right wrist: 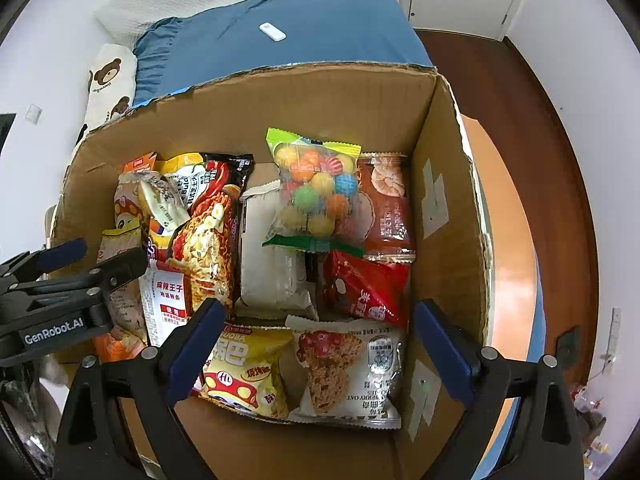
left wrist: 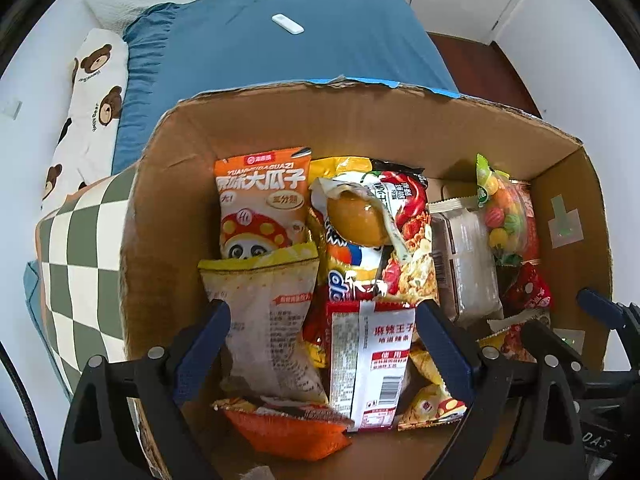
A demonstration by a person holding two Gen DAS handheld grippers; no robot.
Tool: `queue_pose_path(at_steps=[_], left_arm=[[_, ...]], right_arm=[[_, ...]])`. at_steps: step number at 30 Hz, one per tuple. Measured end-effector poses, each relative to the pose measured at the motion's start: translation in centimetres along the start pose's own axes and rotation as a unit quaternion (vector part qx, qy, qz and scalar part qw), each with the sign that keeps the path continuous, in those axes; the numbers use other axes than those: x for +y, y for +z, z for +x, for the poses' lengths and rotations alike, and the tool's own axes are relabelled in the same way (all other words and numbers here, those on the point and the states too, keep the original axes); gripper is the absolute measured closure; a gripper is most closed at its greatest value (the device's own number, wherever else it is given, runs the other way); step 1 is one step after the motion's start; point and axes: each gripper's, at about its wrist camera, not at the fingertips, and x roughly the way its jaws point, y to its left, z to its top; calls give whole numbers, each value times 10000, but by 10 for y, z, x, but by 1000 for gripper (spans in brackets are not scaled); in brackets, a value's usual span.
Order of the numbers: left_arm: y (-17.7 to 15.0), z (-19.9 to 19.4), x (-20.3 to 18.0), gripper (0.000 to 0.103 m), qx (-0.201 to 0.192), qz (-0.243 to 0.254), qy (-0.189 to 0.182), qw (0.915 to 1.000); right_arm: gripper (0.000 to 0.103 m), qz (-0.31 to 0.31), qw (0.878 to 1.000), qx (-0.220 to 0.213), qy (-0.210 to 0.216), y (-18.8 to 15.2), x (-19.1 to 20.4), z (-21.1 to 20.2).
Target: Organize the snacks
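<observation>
A cardboard box (left wrist: 248,120) (right wrist: 444,184) holds several snack packs. In the left wrist view an orange seed bag (left wrist: 262,200), a red noodle pack (left wrist: 404,232), a pale yellow-topped bag (left wrist: 272,328) and a red-and-white spicy strip pack (left wrist: 372,360) lie in it. My left gripper (left wrist: 324,312) is open and empty above these packs; it also shows at the left of the right wrist view (right wrist: 100,256). In the right wrist view a candy-ball bag (right wrist: 316,188), a red pack (right wrist: 368,284), an oat bar pack (right wrist: 348,372) and a yellow pack (right wrist: 244,372) show. My right gripper (right wrist: 320,312) is open and empty above them.
The box sits on a bed with a blue sheet (left wrist: 312,48). A white remote (left wrist: 287,24) lies on the sheet. A bear-print pillow (left wrist: 88,112) and a checked cushion (left wrist: 80,272) lie left of the box. Wooden floor (right wrist: 520,92) is to the right.
</observation>
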Motion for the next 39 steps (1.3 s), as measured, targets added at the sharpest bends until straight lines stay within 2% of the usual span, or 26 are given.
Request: queue_pose_path(at_steps=[9,17,23,29,39], left_arm=[[-33,-40,2,8,-502,-37,5,9987],[-73,-85,5,8,-1165,-52,11,9932],[-114,-129,3,8,-1680,-67,46,9858],[-159,-177,2,8,-2246,-197,88,9742],[-238,-231,-3,8,-2869,-229,167,9575]], right_arm=[[5,-87,9996,-270,-37,-24,-1,-19],[4,-206,9958,-886,-63,-58,5,-67],[4,-285,9884,-1489,-80,-94,8,-115],[1,-391,9772,-2083,-117,-139,13,-167],[1,-478,9573,-2846,-157,-220,20,-242]])
